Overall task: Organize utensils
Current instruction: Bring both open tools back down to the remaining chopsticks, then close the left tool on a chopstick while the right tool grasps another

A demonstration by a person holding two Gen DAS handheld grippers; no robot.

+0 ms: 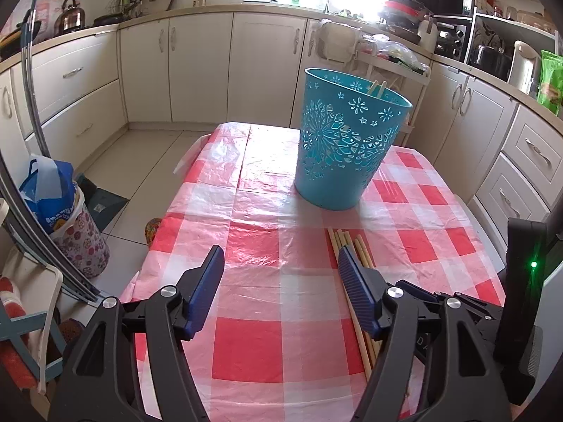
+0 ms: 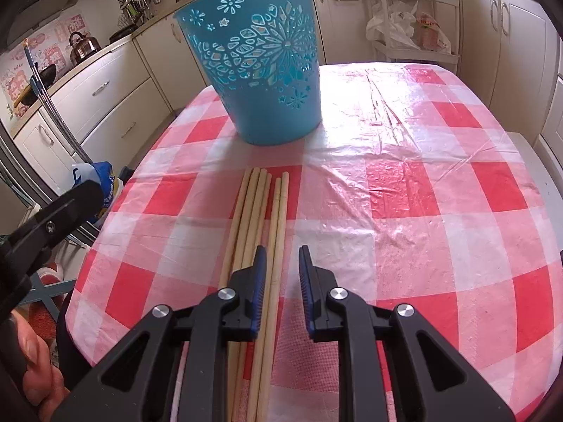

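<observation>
Six pale wooden chopsticks (image 2: 262,211) lying side by side just in front of the perforated turquoise plastic bin (image 2: 260,66), two more already inside. Right gripper (image 2: 281,274) narrowly parted, empty, straddling the rightmost pair; left gripper (image 1: 281,281) wide, empty, nearer than the bin. Likely snag: jaws nudging neighbouring sticks, scattering the row.

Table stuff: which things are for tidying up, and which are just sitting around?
For the job: wooden chopsticks, blue basket, left gripper, right gripper.

Just around: kettle, checked tablecloth, flowery bin, white rack.
</observation>
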